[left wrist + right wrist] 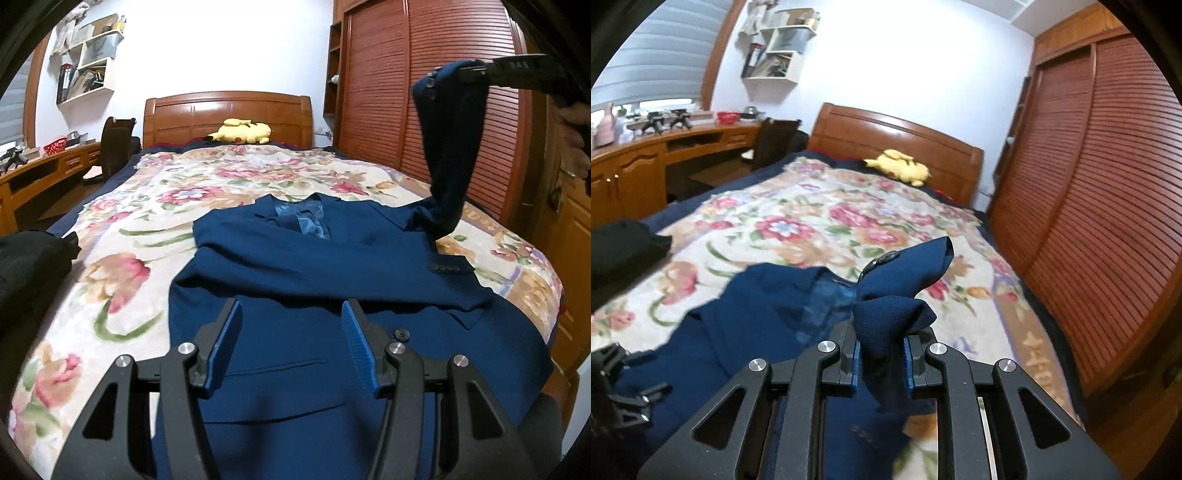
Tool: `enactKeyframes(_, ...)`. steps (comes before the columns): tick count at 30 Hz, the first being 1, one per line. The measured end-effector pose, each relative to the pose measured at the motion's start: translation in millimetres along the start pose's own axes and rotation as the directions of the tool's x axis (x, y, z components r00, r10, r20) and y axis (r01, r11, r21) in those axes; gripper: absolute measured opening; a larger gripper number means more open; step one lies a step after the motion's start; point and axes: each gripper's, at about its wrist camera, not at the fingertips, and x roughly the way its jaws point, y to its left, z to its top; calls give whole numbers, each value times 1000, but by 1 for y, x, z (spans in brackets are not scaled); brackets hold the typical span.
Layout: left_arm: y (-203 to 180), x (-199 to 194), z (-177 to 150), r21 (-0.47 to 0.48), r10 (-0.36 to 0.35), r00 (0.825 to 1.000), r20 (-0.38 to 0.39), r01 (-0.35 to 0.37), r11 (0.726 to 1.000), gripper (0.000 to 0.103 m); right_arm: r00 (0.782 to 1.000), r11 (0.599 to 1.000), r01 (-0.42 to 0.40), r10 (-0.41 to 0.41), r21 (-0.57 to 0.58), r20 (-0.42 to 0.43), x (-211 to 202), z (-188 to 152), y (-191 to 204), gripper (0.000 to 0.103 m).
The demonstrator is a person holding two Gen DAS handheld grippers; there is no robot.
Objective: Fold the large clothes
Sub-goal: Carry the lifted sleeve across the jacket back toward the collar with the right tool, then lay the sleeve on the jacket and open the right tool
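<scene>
Jacket point(332, 266) laid flat on bed point(122, 236), collar twd headboard point(229, 110). Sleeve cuff point(886, 321) pinched in R gripper point(881, 363), lifted beside wardrobe-side shoulder. L gripper point(291, 347) half-open, empty, over hem.

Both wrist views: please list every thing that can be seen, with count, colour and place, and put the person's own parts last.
jacket: one, dark blue, flat on the bed, front up
sleeve: one, dark blue, lifted above the jacket's right side
blanket: one, cream with flowers, covering the bed
plush toy: one, yellow, at the headboard
headboard: one, brown wood, far end of the bed
wardrobe doors: brown, slatted, right of the bed
desk: one, brown wood, left of the bed
wall shelves: white, above the desk
black cloth: one, left edge of the bed
left gripper: jaws open over the jacket
right gripper: jaws shut on the sleeve
</scene>
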Motion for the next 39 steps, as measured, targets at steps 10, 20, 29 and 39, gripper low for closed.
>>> enactKeyframes(10,23,-18,-3,-23,24,1000,17,-24,999,55,991,991,-128,129,-47,25,-4,13,77,14)
enactKeyframes(20,34,-26,-6,-30,50,998,28,-49,998,55,971,967,-237,236,-95,-24,10,0,135,15)
enactKeyframes(29,35,-25,-7,-29,56,998,26,-56,998,55,951,962,-266,253,-57,-176,53,-51,144,17)
enactKeyframes(39,28,-20,-7,-11,61,998,16,-60,998,55,935,953,-302,297,1,-193,55,-70,133,58)
